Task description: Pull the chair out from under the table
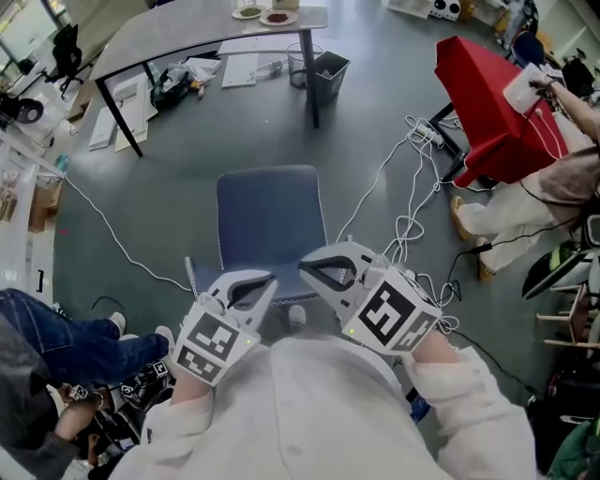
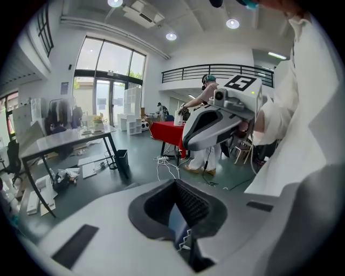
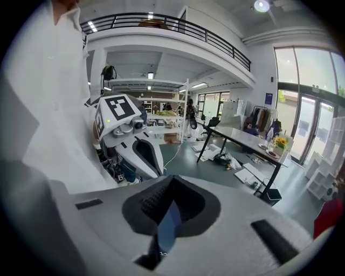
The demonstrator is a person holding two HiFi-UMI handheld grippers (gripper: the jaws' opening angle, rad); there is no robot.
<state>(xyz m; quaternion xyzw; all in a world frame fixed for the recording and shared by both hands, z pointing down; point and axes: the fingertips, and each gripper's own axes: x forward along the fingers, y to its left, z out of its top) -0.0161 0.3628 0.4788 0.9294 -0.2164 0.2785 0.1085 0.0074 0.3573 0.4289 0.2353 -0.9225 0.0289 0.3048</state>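
The blue-seated chair (image 1: 270, 220) stands on the open grey floor, well apart from the grey table (image 1: 216, 28) at the top of the head view. Both grippers hover over the chair's near edge, side by side. My left gripper (image 1: 271, 279) has its jaws together with nothing gripped. My right gripper (image 1: 303, 265) is shut likewise. In each gripper view only a thin sliver of blue chair (image 2: 175, 215) (image 3: 168, 223) shows through the slit between the pads. The chair's back is hidden under the grippers.
A dark bin (image 1: 323, 73) and papers (image 1: 122, 112) lie under the table. White cables (image 1: 412, 187) trail across the floor to the right. A red-draped stand (image 1: 487, 103) and a seated person (image 1: 553, 187) are at right; another person's legs (image 1: 56, 337) are at lower left.
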